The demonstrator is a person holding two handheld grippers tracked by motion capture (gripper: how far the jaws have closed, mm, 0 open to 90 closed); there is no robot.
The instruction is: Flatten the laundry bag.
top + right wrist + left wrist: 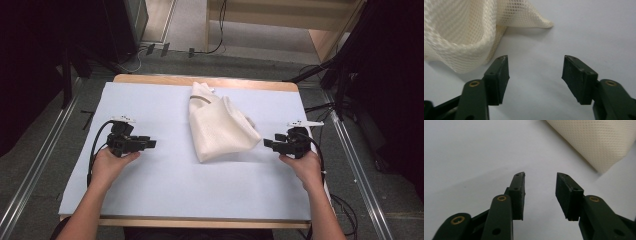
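A: Cream mesh cloth point(218, 129) lying crumpled on the pale blue table cover point(150, 185), toward the far middle of it. Looks light and limp, probably no stiffness at all. Likely to sag and unfold the moment one edge gets lifted.

B: Agreed. Open weave, clear in the right gripper view point(456, 32), so probably grippy rather than slippery, though easy to snag on a jaw corner. Not fragile, by the look of it.

A: Best hold?

B: Probably the near corner of the cloth, the pointed bit closest to the near edge of the cover, or the small flap on the cloth's right side point(534, 21). A folded edge gives more layers to pinch; a single layer might slip through.

A: State of the grippers?

B: Left gripper point(150, 144) well to the left of the cloth, jaws apart, nothing between them; bare cover between the pads in its own view point(540, 195). Right gripper point(269, 143) just beside the cloth's right edge, jaws spread wide and empty too point(535, 77), not touching the mesh.

A: Anything hard to read?

B: Plenty. Number of layers, and whether bag or flat sheet, impossible to tell. A darker band near the cloth's far end point(202, 97), maybe a hem or strap, too small to say. Underside hidden. Far corner cut off in the left gripper view point(596, 142).
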